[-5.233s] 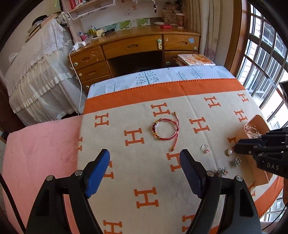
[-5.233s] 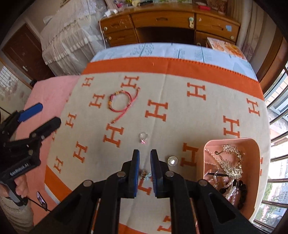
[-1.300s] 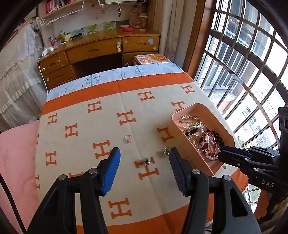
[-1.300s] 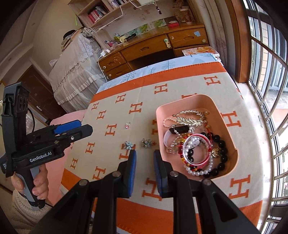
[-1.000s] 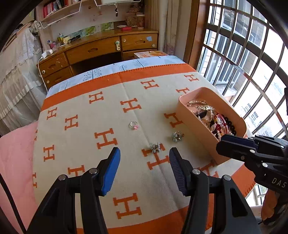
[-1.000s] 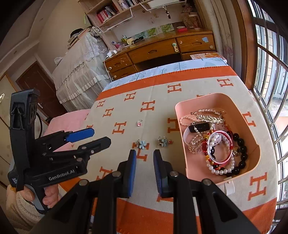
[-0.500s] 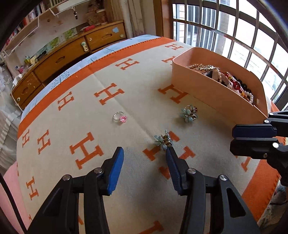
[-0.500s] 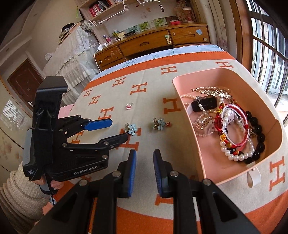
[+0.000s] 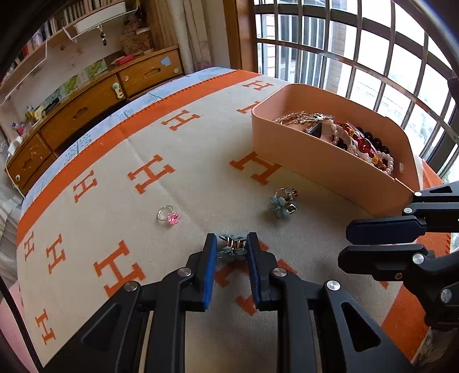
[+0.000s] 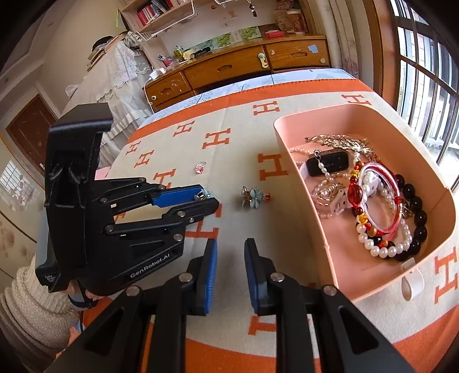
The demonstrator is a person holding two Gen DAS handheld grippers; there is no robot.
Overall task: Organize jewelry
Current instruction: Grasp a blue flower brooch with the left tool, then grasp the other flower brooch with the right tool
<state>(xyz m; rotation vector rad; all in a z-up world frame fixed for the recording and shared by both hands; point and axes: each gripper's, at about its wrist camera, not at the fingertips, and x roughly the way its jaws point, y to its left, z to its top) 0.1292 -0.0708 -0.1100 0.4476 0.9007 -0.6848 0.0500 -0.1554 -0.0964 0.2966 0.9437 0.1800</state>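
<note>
**What I can read from here**

My right wrist camera shows one clear brand: "GenRobot.AI" in white letters, printed along the lower side of my left gripper [image 10: 205,198], which sits to the left of my right gripper [image 10: 229,252]. A small white label stands lower on that same black body, but I cannot read it.

The blanket [image 10: 229,223] under both my claws carries a repeating orange letter "H" [image 10: 216,138], spread ahead of me and to either side.

Books stand on the shelf [image 10: 160,13] far ahead; their spines are too small to read.
</note>
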